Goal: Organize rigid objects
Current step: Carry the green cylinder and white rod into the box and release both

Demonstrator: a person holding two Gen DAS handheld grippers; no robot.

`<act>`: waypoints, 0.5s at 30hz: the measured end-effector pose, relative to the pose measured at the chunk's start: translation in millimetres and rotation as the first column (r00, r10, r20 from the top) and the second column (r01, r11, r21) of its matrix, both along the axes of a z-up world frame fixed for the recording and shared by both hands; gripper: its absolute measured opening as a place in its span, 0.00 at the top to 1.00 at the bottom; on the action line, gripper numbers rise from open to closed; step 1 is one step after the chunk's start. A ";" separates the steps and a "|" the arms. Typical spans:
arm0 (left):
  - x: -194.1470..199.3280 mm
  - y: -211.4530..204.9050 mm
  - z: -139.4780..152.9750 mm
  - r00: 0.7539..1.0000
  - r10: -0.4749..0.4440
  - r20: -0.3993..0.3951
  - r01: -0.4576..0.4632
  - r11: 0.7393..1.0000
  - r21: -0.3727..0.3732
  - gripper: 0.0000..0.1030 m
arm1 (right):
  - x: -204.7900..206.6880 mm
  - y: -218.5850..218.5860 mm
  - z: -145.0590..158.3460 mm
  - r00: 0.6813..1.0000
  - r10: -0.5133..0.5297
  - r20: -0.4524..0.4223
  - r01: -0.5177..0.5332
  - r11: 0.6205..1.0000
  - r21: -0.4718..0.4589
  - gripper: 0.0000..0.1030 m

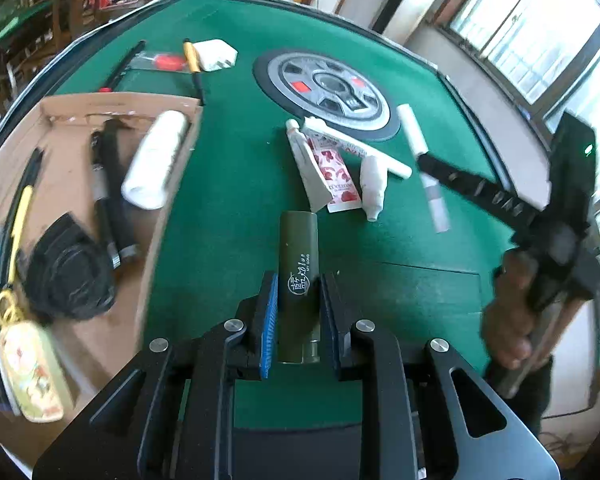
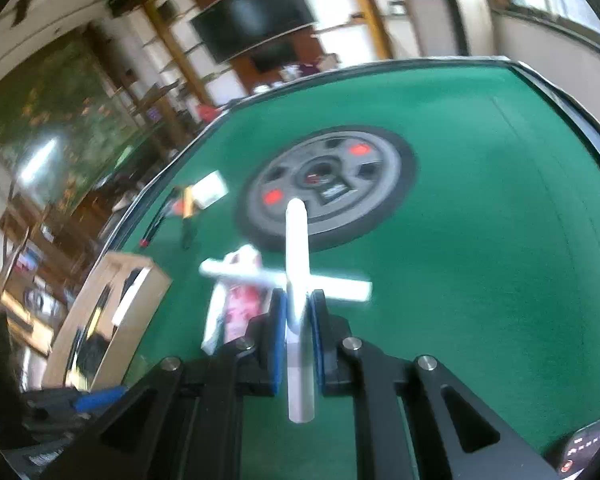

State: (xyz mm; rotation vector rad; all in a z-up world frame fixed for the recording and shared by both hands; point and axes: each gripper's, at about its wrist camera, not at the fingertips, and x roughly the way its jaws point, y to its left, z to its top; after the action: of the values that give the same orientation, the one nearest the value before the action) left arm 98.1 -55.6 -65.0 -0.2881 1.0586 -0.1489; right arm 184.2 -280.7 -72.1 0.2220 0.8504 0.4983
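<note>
My left gripper is shut on an olive-green cylinder tube with white lettering, held above the green table. My right gripper is shut on a slim white stick tube; in the left wrist view this gripper holds the white tube above the table at right. On the felt lie a white-and-red floral tube, a long white tube and a small white bottle. The cardboard box at left holds a white bottle, black pens and a black pouch.
A round grey control panel is set in the table centre. At the far side lie a white box, a yellow pen, a red item and a black pen. Windows are at right; shelves and a screen stand behind.
</note>
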 end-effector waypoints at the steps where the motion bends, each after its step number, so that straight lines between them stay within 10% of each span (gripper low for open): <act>1: -6.1 6.0 4.0 1.000 0.011 0.009 -0.010 1.000 -0.004 0.81 | -2.2 5.1 0.3 1.000 0.018 0.010 -0.018 1.000 -0.005 0.90; 15: -52.2 83.8 43.1 0.964 0.210 0.163 -0.224 0.972 0.073 0.81 | -67.2 121.9 30.0 0.968 0.250 0.023 -0.251 0.967 0.049 0.90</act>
State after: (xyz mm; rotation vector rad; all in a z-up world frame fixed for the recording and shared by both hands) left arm 45.9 28.2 -22.0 -0.3033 0.8706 0.0738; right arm 117.0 -158.8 -42.1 0.1577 0.8547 0.7582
